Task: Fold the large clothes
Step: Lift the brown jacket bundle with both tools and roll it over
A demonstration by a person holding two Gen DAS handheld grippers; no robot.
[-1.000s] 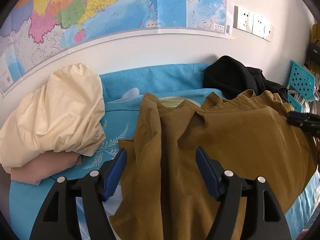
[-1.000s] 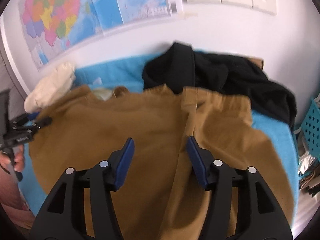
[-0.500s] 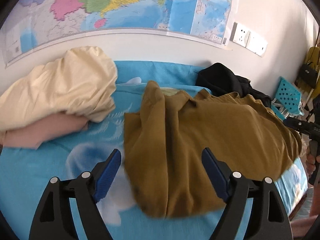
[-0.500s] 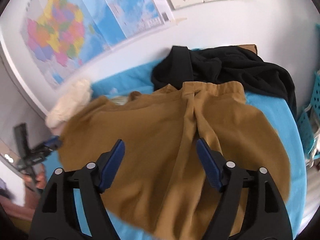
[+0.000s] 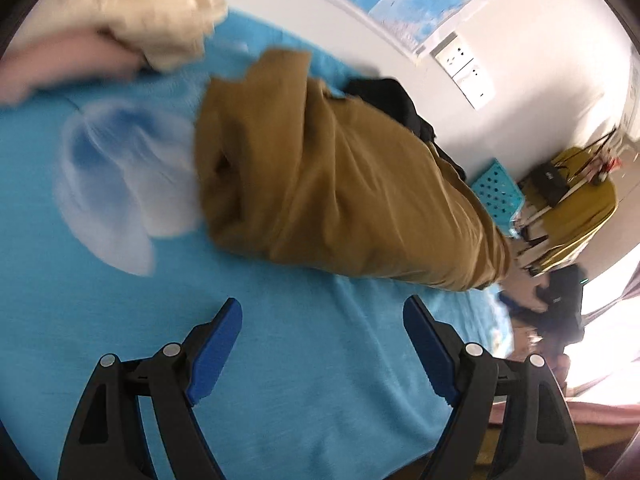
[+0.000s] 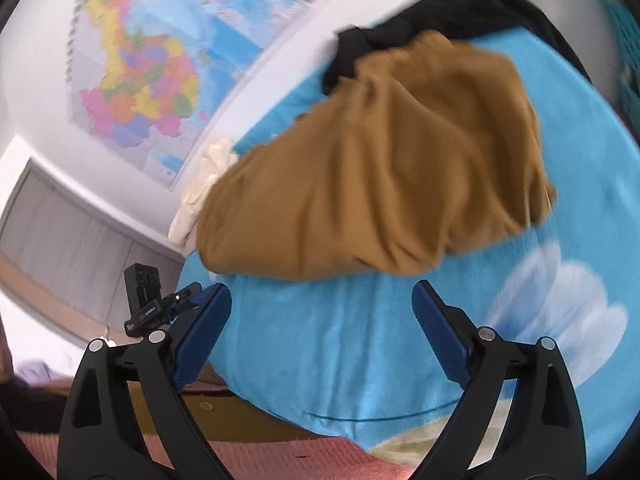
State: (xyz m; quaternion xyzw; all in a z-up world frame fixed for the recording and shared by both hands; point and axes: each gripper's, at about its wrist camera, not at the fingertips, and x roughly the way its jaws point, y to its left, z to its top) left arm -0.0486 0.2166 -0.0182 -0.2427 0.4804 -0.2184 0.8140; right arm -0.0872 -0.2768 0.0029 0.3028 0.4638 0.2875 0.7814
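Both grippers pulled back; brown garment beyond empty, spread jaws.

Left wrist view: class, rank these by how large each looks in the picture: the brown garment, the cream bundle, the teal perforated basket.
1. brown garment, clearly largest.
2. cream bundle, partly cut off by the edge.
3. teal perforated basket, smallest, though it sits farther from the camera.

Both grippers back (off garment)

1. My left gripper has black clamp-style arms, each carrying silver round rivets.
2. Its fingers wear ribbed blue pads (glossy plastic).
3. My right gripper looks identical: black arms, blue pads.
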